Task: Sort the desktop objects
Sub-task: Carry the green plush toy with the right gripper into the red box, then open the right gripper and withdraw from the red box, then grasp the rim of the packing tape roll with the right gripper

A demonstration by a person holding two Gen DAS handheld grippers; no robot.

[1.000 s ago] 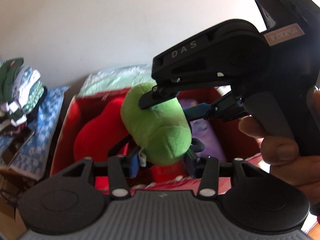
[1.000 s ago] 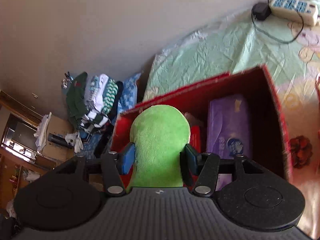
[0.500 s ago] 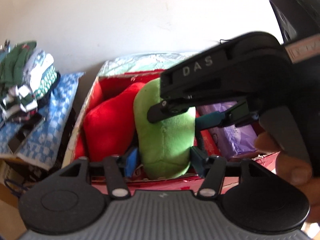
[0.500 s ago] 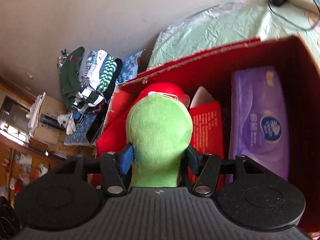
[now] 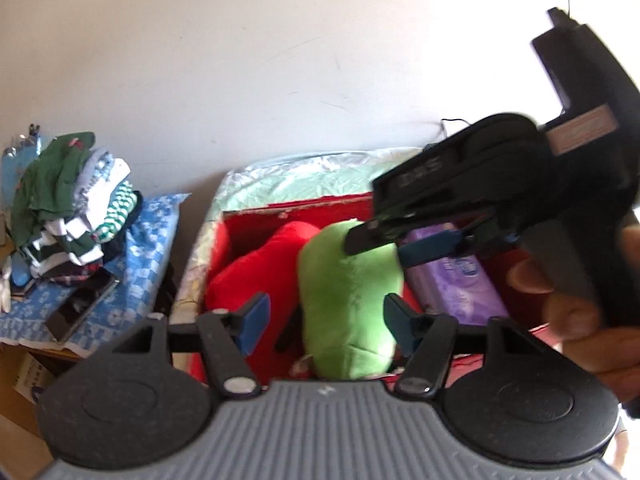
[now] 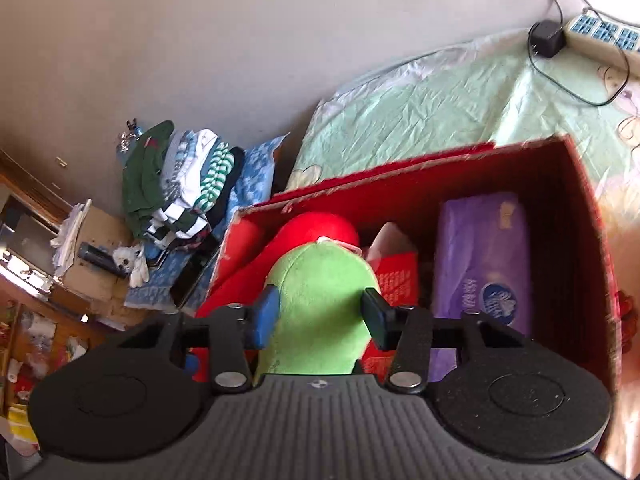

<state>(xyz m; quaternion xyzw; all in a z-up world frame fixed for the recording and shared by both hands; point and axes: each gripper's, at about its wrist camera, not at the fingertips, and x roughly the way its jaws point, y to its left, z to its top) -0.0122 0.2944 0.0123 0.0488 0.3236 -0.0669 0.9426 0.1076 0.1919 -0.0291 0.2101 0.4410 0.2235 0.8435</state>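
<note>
A green plush toy (image 5: 348,296) lies inside a red box (image 5: 296,210), beside a red plush (image 5: 256,272) and a purple tissue pack (image 5: 460,292). My left gripper (image 5: 326,318) is open, with its fingers wide on either side of the green plush. My right gripper (image 6: 320,312) is open too, its pads close beside the green plush (image 6: 320,300) with slight gaps. The right gripper also shows in the left wrist view (image 5: 400,240), above the plush. The right wrist view shows the red box (image 6: 588,216), the red plush (image 6: 316,228), a red packet (image 6: 396,280) and the tissue pack (image 6: 484,256).
The box stands on a pale green sheet (image 6: 420,100). A power strip (image 6: 600,36) with a black adapter (image 6: 546,38) lies at the back right. A pile of folded clothes (image 5: 72,196) sits on a blue cloth (image 5: 132,256) to the left.
The green plush was lowered into the red box. Both grippers, shut on it a second ago, have opened and let it go. The left gripper has backed away slightly.
</note>
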